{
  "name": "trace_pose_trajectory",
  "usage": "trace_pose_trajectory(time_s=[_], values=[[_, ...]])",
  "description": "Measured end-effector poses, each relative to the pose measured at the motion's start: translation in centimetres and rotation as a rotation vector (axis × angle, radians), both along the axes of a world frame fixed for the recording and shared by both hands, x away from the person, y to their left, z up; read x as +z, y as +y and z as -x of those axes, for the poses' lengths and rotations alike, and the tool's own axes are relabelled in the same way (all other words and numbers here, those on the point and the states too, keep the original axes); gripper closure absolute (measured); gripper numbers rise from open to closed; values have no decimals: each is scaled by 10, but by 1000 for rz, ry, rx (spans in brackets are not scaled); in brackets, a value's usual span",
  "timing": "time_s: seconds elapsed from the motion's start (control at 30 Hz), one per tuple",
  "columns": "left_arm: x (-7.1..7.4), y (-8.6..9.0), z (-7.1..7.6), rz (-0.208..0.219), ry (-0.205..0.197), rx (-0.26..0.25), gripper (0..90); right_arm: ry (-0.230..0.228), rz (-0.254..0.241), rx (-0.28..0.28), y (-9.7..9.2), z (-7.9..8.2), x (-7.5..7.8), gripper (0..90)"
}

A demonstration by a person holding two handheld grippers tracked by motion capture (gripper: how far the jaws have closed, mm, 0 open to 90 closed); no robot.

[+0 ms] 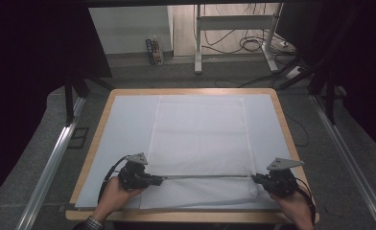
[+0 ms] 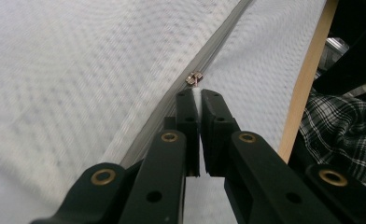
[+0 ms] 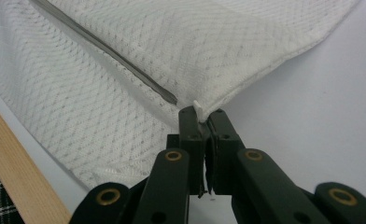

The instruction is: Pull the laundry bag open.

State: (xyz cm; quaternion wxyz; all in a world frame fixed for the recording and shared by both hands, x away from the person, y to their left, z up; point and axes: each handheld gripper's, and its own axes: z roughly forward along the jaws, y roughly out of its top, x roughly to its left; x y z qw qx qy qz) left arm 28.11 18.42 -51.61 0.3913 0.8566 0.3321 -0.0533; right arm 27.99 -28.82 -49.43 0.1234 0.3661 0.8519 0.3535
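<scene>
White mesh-textured cover (image 1: 200, 139) lies flat on the counter (image 1: 282, 120), over a pale sheet, near edge toward the person. A grey zipper (image 1: 205, 176) runs left-right across its near part, between the 2 tools.

Left tool (image 1: 160, 180): jaws nearly fully closed, pinching a thin white tab at the tips. In the left gripper view the tool (image 2: 199, 100) sits right behind the metal zipper slider (image 2: 194, 77), so what it has looks like the pull tab or a bit of fabric next to it; can't tell which. Grip is in line with the zipper track, which makes sense: pulling along the teeth, not across them.

Right tool (image 1: 254, 178): jaws also nearly closed, clamped on the cover's edge. The right gripper view puts the tool (image 3: 202, 114) on the hem just beside the zipper's end (image 3: 171, 99).

My read on the layout: right tool is the anchor, holding that end so the fabric stays taut and the track stays straight; left tool works the slider. Zipper line looks straight and tensioned in the high view, consistent with that.

Risk: thin tab slipping out of the left jaws, or fabric bunching if the right grip gives.
</scene>
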Motion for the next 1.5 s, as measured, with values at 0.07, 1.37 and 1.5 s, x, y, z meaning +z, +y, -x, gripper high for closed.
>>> trace_pose_trajectory(time_s=[0.07,1.37,1.5], values=[[-1,3,1,1,3,5,873,0,0,0,0,0,0,853],[-10,62,20,-39,23,152,872,25,12,-6,-1,1,-2,855],[-8,57,20,-72,6,147,872,23,19,-10,-1,1,-3,854]])
